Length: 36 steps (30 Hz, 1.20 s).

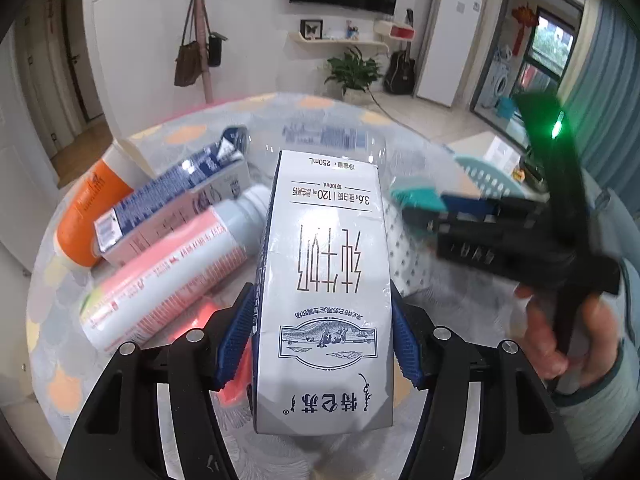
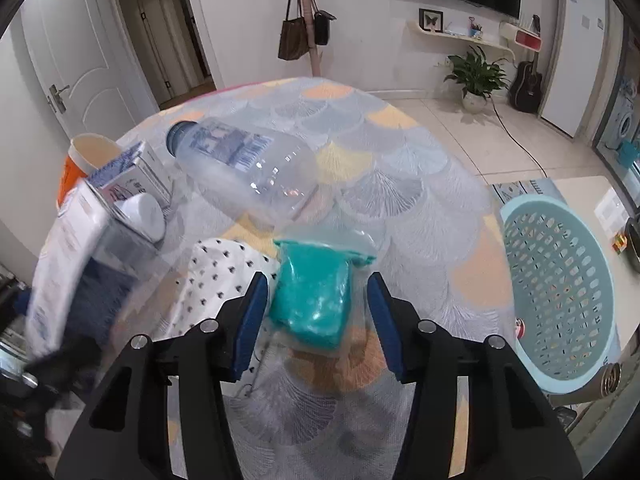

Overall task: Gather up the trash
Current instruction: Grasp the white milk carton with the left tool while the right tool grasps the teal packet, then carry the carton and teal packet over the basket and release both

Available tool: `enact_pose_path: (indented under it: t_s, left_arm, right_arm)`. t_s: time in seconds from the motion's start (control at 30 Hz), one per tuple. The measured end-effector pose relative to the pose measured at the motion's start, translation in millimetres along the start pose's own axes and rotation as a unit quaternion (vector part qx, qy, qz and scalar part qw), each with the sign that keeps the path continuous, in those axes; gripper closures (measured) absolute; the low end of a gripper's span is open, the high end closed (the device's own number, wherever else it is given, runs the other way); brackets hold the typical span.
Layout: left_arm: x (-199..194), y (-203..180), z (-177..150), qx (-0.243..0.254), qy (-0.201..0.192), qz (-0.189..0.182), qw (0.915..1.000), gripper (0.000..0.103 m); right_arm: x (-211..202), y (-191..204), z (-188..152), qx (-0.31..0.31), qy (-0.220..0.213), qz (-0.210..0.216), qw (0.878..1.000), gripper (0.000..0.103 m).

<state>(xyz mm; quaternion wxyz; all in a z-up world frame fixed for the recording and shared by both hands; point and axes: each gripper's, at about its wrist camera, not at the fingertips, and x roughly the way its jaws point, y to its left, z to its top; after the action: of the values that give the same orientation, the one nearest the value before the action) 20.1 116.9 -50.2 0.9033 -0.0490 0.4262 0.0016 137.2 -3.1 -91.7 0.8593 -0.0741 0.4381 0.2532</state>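
My left gripper (image 1: 324, 332) is shut on a white 250 mL milk carton (image 1: 324, 280), held above the round table; the carton also shows blurred at the left of the right wrist view (image 2: 72, 248). My right gripper (image 2: 316, 312) is open, its jaws on either side of a teal packet in clear plastic (image 2: 314, 292) that lies on the table; whether the pads touch it I cannot tell. The right gripper also shows in the left wrist view (image 1: 416, 204). A light blue perforated basket (image 2: 560, 292) stands at the table's right edge.
On the patterned tablecloth (image 2: 400, 200) lie a clear plastic bottle (image 2: 248, 168), a pink and white can (image 1: 168, 272), a blue and pink carton (image 1: 172, 208), an orange cup (image 1: 88, 208) and a dotted white wrapper (image 2: 224, 276). Beyond are a coat stand, plant and fridge.
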Motion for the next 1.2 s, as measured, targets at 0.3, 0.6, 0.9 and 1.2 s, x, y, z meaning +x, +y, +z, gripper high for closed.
enact_pose_path:
  t_s: [0.3, 0.6, 0.9, 1.2]
  left_arm:
    - [-16, -13, 16, -0.009, -0.034, -0.027, 0.999, 0.043]
    - [-8, -58, 60, 0.012, -0.066, -0.07, 0.9953, 0.043]
    - [38, -132, 103, 0.043, -0.063, -0.117, 0.9901, 0.043]
    - [100, -197, 124, 0.065, -0.032, -0.158, 0.9848, 0.043]
  right_arm:
    - [-11, -11, -8, 0.001, -0.018, -0.005, 1.0, 0.068]
    - [-58, -63, -1, 0.051, -0.076, -0.027, 0.995, 0.068]
    - [-92, -151, -8, 0.131, -0.115, -0.09, 0.981, 0.068]
    - [-82, -230, -29, 0.201, -0.091, -0.138, 0.966, 0.068]
